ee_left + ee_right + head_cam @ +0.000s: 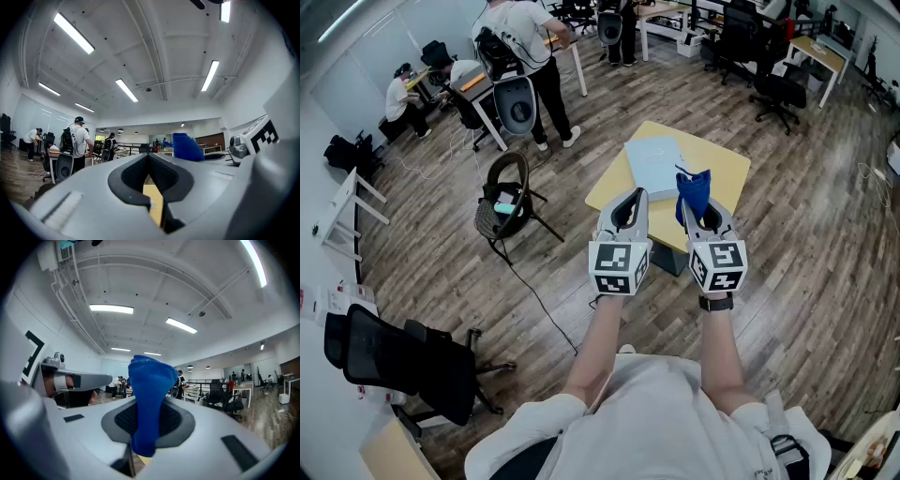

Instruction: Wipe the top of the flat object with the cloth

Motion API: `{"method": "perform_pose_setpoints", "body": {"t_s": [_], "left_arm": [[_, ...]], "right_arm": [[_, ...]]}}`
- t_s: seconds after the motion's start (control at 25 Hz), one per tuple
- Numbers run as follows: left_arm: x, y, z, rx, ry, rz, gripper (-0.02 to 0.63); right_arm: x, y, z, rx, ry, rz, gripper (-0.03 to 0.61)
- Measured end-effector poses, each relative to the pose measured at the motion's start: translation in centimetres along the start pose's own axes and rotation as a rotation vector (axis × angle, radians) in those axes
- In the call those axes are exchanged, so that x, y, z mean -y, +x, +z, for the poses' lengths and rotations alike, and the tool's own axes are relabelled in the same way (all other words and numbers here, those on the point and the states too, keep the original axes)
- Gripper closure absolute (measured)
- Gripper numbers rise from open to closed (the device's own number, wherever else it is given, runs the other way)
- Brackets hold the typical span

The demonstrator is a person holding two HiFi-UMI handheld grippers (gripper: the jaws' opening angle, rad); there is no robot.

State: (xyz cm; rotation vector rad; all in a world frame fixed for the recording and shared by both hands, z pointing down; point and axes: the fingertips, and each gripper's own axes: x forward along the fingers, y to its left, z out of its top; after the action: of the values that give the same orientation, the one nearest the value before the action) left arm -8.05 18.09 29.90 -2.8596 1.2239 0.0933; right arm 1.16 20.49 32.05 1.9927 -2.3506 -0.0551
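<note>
1. Head view: at centre frame, the left claw [630,195] and right claw [699,206] hover side by side over a yellow surface [727,169]. The pale flat object [654,164] lies on it just beyond them, and a blue cloth [694,186] stands up from the right claw
2. Left gripper view: the jaws meet at their tips with nothing between them
3. Right gripper view: the jaws are pinched on the blue cloth, which rises at mid frame

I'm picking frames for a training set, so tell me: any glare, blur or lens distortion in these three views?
Head view: evenly lit and sharp, though the floor planks bow at the edges; no glare on the yellow table. Left gripper view: heavy fisheye, dark corners, ceiling light strips blown out white. Right gripper view: same curvature, and the blue cloth up close blocks the middle.
</note>
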Motion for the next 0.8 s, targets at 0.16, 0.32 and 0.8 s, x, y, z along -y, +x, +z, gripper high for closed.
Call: {"method": "perform_pose_setpoints", "body": {"t_s": [0.16,0.32,0.8], "left_arm": [[-1.7,-0.9,-0.2,-0.007,0.002,-0.002,0.604],[-3.8,-2.0,-0.4,-0.002,0.004,-0.001,0.604],[-8.6,-3.7,-4.1,-0.074,-0.064,0.021,0.604]], "right_arm": [[-1.8,1.1,0.0,0.0,-0.003,0.008,0.511],[-4.3,2.4,0.0,0.008,-0.006,0.027,0.511],[-6.6,3.2,-3.9,-0.082,0.1,-0.03,0.509]]}}
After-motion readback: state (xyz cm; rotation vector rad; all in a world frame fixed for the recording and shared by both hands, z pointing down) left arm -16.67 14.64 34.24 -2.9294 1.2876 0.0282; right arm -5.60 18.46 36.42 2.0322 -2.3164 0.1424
